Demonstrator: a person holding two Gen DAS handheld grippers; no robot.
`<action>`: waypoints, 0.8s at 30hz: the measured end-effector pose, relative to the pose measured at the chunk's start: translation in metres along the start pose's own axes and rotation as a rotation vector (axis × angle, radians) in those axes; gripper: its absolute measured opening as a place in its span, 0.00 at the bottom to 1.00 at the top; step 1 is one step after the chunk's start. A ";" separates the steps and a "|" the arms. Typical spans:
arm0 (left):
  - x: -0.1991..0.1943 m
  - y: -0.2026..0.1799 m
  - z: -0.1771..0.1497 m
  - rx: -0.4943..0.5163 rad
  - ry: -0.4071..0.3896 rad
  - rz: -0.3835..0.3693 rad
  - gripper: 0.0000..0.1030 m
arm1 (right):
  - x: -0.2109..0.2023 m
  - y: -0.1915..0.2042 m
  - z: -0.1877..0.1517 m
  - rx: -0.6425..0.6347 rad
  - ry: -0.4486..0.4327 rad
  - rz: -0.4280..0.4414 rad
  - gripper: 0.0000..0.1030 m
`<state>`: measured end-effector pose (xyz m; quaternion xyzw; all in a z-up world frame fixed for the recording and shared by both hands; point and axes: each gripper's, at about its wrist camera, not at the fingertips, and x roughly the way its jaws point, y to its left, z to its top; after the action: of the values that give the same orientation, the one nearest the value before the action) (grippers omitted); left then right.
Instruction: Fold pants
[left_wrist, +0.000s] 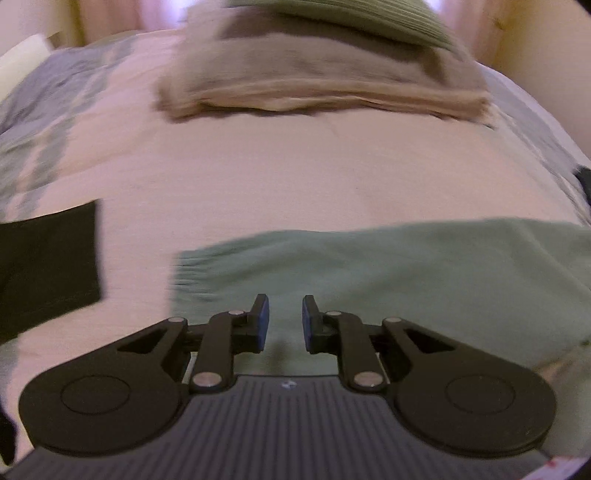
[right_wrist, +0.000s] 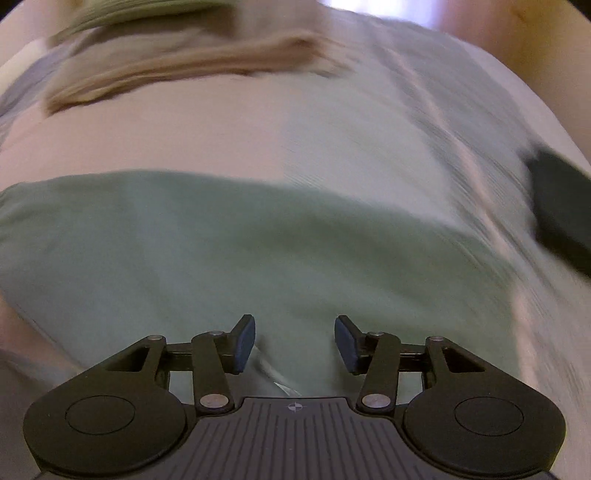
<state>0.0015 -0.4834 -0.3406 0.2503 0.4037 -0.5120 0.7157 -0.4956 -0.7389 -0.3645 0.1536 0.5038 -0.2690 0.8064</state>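
Note:
Sage-green pants (left_wrist: 388, 273) lie flat on the pale pink bed cover (left_wrist: 277, 166), with a ribbed cuff or band at their left end. My left gripper (left_wrist: 285, 321) hovers over their near edge, its blue pads a narrow gap apart with nothing between them. In the right wrist view the same green pants (right_wrist: 221, 251) fill the lower half of the frame. My right gripper (right_wrist: 294, 343) hangs above them, jaws wide apart and empty. A small crease in the cloth shows between its fingers. Both views are motion-blurred.
A folded beige pile (left_wrist: 325, 85) lies at the far end of the bed, with a green ribbed piece (left_wrist: 351, 22) on top; the beige pile (right_wrist: 177, 66) is also in the right wrist view. A black cloth (left_wrist: 48, 266) lies at the left. A dark object (right_wrist: 561, 206) sits at the right.

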 end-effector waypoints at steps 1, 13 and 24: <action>-0.001 -0.018 0.000 0.019 0.007 -0.017 0.13 | -0.008 -0.017 -0.006 0.032 0.001 -0.020 0.45; 0.046 -0.310 0.029 0.353 0.031 -0.413 0.27 | 0.004 -0.175 -0.021 0.178 0.037 0.139 0.51; 0.113 -0.572 0.061 0.924 0.049 -0.730 0.63 | -0.033 -0.199 -0.094 0.149 0.032 0.221 0.52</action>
<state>-0.4972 -0.7909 -0.3695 0.3928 0.2151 -0.8422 0.3002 -0.6928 -0.8417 -0.3727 0.2718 0.4752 -0.2126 0.8094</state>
